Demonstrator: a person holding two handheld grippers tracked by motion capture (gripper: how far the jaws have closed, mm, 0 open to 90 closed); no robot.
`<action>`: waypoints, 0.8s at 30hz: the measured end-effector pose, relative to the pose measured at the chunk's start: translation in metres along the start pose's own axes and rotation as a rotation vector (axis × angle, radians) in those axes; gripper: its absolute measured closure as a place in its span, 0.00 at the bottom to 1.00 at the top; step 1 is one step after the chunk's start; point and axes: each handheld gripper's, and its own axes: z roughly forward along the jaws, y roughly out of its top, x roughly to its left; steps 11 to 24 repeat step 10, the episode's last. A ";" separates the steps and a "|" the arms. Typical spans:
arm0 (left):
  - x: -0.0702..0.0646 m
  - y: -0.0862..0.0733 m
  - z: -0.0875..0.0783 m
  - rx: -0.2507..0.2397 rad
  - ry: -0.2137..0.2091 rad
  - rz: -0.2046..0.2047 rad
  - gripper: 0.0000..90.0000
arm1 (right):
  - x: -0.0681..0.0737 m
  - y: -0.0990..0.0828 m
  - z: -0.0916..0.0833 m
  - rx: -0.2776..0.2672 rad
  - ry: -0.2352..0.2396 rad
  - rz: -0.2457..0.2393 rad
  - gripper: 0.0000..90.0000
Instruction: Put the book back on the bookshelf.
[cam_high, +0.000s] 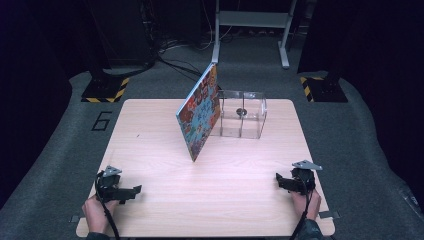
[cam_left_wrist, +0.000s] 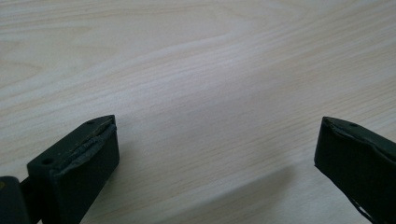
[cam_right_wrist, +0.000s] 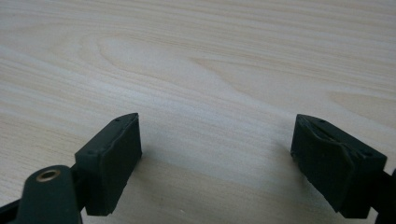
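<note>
**Both tongs parked apart at the near edge; book leaning on the clear box**

Left tongs (cam_high: 131, 191) rest low at the near left of the pale wooden surface (cam_high: 150, 150), held in the person's left hand (cam_high: 95, 212). The left gripper view shows the two black jaws well apart with bare wood grain between them. Right tongs (cam_high: 281, 181) sit at the near right in the right hand (cam_high: 306, 204); its jaws likewise stand wide apart, nothing between them.

The thin colourful picture book (cam_high: 200, 112) stands tilted on a lower corner or edge near the middle of the surface, its upper part leaning against the clear plastic two-compartment box (cam_high: 250, 120) just behind it. A small dark round item (cam_high: 241, 112) shows at the box; which compartment cannot be told.

Judgement: no grasp is in hand; this reads as a rest or start posture. The next move would call for a forward reach to the book's free edge, with care that the leaning book does not slide or topple.
</note>
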 end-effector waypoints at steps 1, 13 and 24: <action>0.000 -0.001 0.000 -0.015 -0.001 -0.014 0.00 | 0.000 0.000 0.000 -0.002 0.000 0.000 0.17; -0.002 -0.009 0.003 -0.061 0.068 0.032 0.00 | 0.000 0.000 0.000 0.000 0.002 -0.006 0.17; -0.002 -0.009 0.003 -0.061 0.068 0.032 0.00 | 0.000 0.000 0.000 0.000 0.002 -0.006 0.17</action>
